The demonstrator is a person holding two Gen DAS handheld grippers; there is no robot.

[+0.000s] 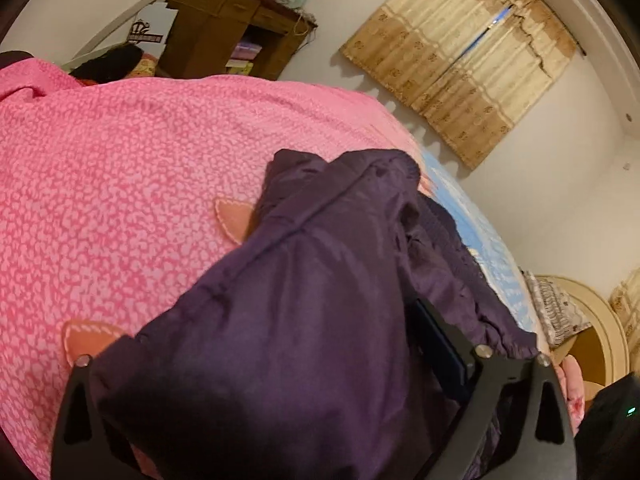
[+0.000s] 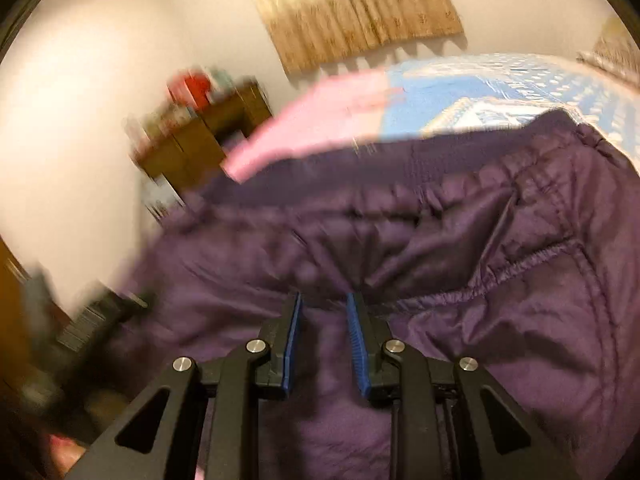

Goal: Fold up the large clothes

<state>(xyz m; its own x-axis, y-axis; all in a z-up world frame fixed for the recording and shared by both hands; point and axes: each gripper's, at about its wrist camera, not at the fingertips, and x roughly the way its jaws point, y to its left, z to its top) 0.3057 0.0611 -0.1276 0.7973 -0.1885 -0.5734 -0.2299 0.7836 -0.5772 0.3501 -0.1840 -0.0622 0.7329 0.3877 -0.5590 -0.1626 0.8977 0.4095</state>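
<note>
A dark purple padded jacket lies bunched on a pink patterned blanket on the bed. In the left wrist view the jacket drapes over my left gripper and hides most of it; only the right finger's blue pad and the black arms show. In the right wrist view the jacket fills the frame, blurred by motion. My right gripper sits low over its fabric, blue pads a small gap apart with purple cloth between and behind them.
A blue and white bedsheet shows past the pink blanket, also in the right wrist view. A brown wooden cabinet with boxes on top stands by the wall. A beige curtain hangs on the wall.
</note>
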